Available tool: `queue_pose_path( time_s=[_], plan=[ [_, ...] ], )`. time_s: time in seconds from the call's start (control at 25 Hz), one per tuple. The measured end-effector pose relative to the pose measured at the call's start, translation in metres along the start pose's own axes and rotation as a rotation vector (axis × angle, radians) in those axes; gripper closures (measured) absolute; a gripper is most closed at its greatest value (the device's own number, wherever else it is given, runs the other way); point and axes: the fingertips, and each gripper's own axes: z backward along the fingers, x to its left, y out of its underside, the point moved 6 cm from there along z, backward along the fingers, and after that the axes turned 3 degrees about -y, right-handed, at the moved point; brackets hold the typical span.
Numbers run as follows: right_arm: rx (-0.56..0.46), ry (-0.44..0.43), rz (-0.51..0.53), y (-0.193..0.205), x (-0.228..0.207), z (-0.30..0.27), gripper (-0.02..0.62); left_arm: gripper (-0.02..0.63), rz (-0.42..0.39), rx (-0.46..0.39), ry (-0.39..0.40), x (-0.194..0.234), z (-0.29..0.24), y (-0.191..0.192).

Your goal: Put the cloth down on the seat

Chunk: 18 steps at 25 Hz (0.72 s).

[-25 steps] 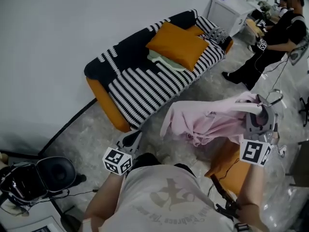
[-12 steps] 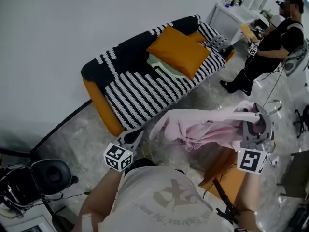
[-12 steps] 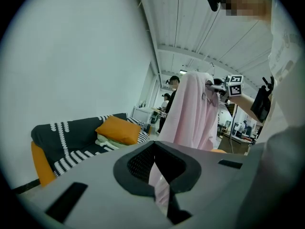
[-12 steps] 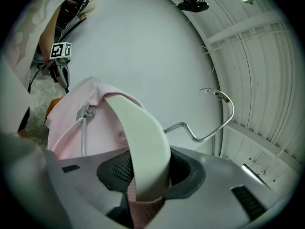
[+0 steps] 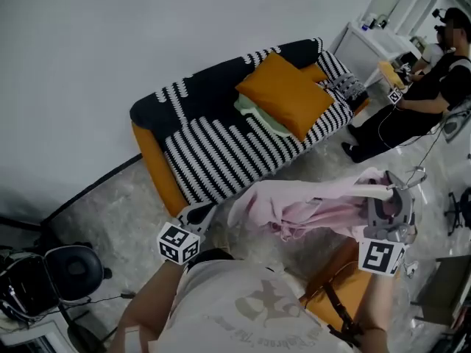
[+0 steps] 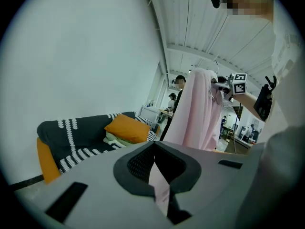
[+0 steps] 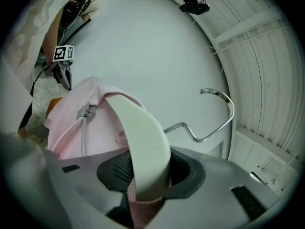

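Note:
A pink cloth (image 5: 309, 204) hangs on a cream hanger (image 5: 372, 191) with a wire hook (image 5: 416, 175), held in the air in front of the sofa. My right gripper (image 5: 384, 201) is shut on the hanger's arm (image 7: 143, 142), with a fold of pink cloth (image 7: 81, 123) in the jaws too. My left gripper (image 5: 200, 213) is low at the left, and a thin edge of the cloth (image 6: 159, 182) is pinched in my left gripper (image 6: 155, 173). The seat is a black-and-white striped sofa (image 5: 228, 153) with an orange base, beyond both grippers.
An orange cushion (image 5: 287, 94) lies on the sofa's right half over a pale green cloth (image 5: 257, 116). A seated person (image 5: 434, 87) and a white cabinet (image 5: 372, 50) are at the back right. A black chair (image 5: 66, 267) stands at lower left. An orange object (image 5: 346, 289) lies under my right arm.
The head view has shifted a little, so the sofa sits more to the right. The cloth and both grippers keep nearly the same places, and both grips hold.

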Motion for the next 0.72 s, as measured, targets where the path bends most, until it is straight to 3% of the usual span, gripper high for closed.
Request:
queue_pose_path(
  time_s=[0.72],
  plan=[
    [-0.111,0.028,0.047,-0.076,-0.051,-0.093,0.437,0.595,0.039,-0.062,-0.046,0.083,-0.020,-0.032]
  ],
)
